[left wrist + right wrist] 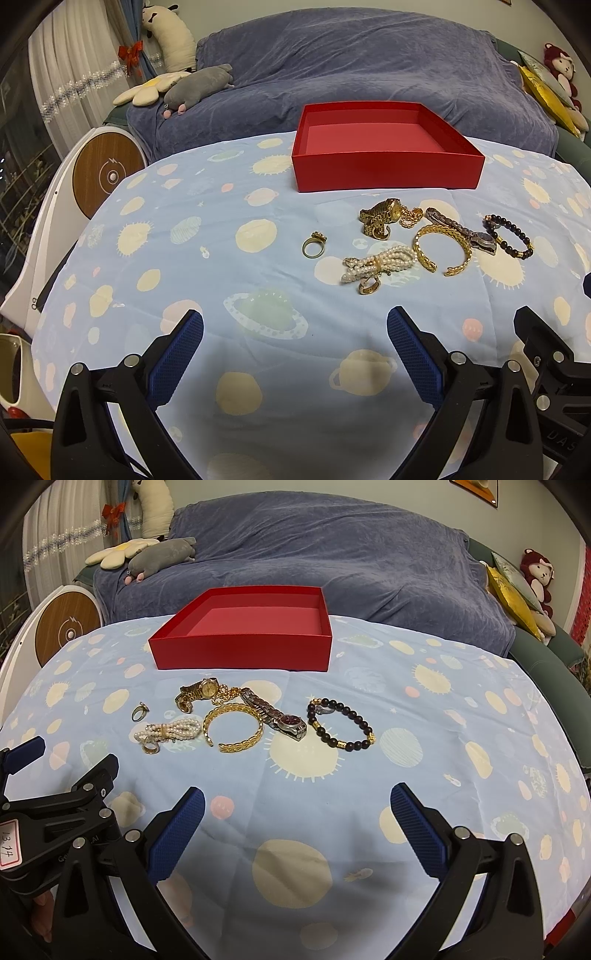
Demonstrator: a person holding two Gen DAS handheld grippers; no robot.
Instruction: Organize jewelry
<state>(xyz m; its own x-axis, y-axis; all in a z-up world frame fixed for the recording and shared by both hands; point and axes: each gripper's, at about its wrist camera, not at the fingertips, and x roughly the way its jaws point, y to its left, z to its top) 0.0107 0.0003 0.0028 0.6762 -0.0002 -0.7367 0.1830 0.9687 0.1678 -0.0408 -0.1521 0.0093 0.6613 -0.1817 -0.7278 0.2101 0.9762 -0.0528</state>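
The left hand-held gripper (295, 328) hangs over the near edge of the surface (207, 258), its blue-padded fingers (176, 360) spread wide apart and grasping nothing. The right hand-held gripper (297, 806) sits just beside it at the same near edge, equally released, pads (419, 834) far apart with only cloth between them.

The surface wears a pale blue cloth printed with planets and suns. Toward its middle the jewelry lies in a loose cluster: a gold ring (314, 246) alone on the left side, a pearl bracelet (376, 265) with a small gold ring (369, 286) touching it, an open gold cuff bangle (441, 248), a gold watch (382, 216) tangled with a gold chain (410, 218), a silver watch with a dark red dial (275, 712), and a dark beaded bracelet (341, 724) toward the right edge.

Behind the cluster, near the far edge, stands the red box (388, 173), open, nothing inside it. Beyond the surface is a sofa under a blue-grey throw (351, 70).
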